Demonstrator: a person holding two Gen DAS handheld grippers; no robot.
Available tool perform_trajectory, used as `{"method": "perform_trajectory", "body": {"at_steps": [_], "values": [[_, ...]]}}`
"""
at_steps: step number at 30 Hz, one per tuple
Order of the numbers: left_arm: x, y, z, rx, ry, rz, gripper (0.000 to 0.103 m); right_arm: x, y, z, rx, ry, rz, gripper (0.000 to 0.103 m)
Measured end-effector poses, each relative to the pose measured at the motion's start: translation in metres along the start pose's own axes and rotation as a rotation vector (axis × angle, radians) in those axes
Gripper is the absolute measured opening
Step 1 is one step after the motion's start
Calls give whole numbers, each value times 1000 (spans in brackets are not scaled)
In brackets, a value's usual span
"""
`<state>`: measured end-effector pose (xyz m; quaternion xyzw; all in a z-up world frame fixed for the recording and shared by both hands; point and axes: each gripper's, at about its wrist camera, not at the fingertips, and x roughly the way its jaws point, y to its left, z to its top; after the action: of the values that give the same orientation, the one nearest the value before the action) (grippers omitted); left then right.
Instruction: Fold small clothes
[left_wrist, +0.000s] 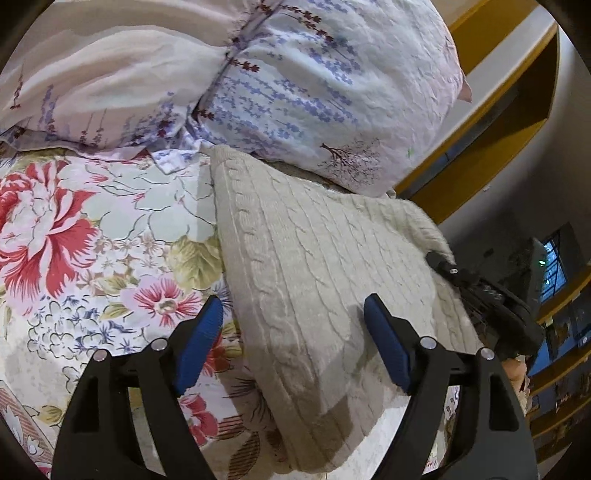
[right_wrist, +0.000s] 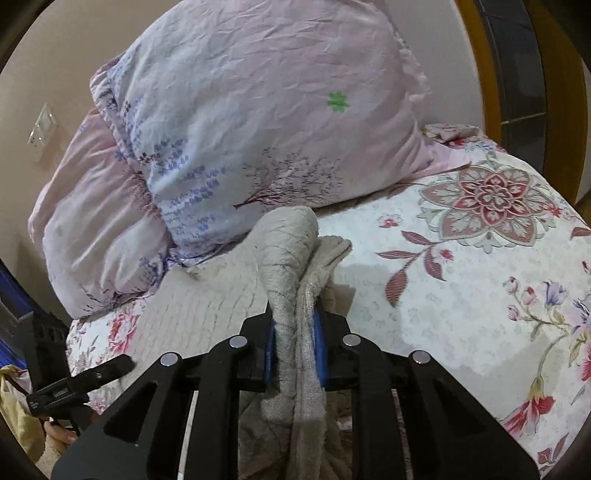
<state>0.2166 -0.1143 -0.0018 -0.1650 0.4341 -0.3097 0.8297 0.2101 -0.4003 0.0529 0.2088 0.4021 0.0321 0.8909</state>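
Two grippers work on one small knitted sweater (left_wrist: 314, 277) that lies on a flowery bed sheet (left_wrist: 92, 240), just in front of a big pillow (left_wrist: 314, 74).

On the left side, the left gripper (left_wrist: 293, 343) hangs low over the near edge of the sweater. Its blue pads (left_wrist: 199, 343) stand wide apart. One pad is over the sheet and the other is over the knit, and nothing is pinched between them. It holds nothing.

In the middle, the sweater lies mostly flat, with its top edge touching the pillow. If the folded part gets pulled across too fast, the flat part can slide along the smooth sheet, because the left gripper is not pressing it down. Then the fold comes out crooked.

On the right side, the right gripper (right_wrist: 295, 354) is squeezed tight on a thick bunch of the sweater (right_wrist: 291, 277). The cloth stands up in a twisted hump between the pads, and more of it hangs down below them. This bunch looks like more than one layer. That can go wrong in two ways, I think. The gripper may drag a lower layer along and make a lump. Or the soft, stretchy knit may slip out of the pinch halfway and flop back down.

The pillow is very close too, so the lifted cloth could bump it and catch.
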Motion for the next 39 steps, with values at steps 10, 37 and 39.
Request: {"method": "perform_trajectory", "body": {"at_steps": [10,37,39], "values": [[-15,-9,-6,-37,43,-56,78,-16,-26,6,111,27,-17,64],[-28,-8,-57,-34,157,-99,14,-76,-7,-50,-28,29,-13,11],[-28,-6,-60,-23,167,-90,14,-60,-16,-59,-17,94,-51,11]]}}
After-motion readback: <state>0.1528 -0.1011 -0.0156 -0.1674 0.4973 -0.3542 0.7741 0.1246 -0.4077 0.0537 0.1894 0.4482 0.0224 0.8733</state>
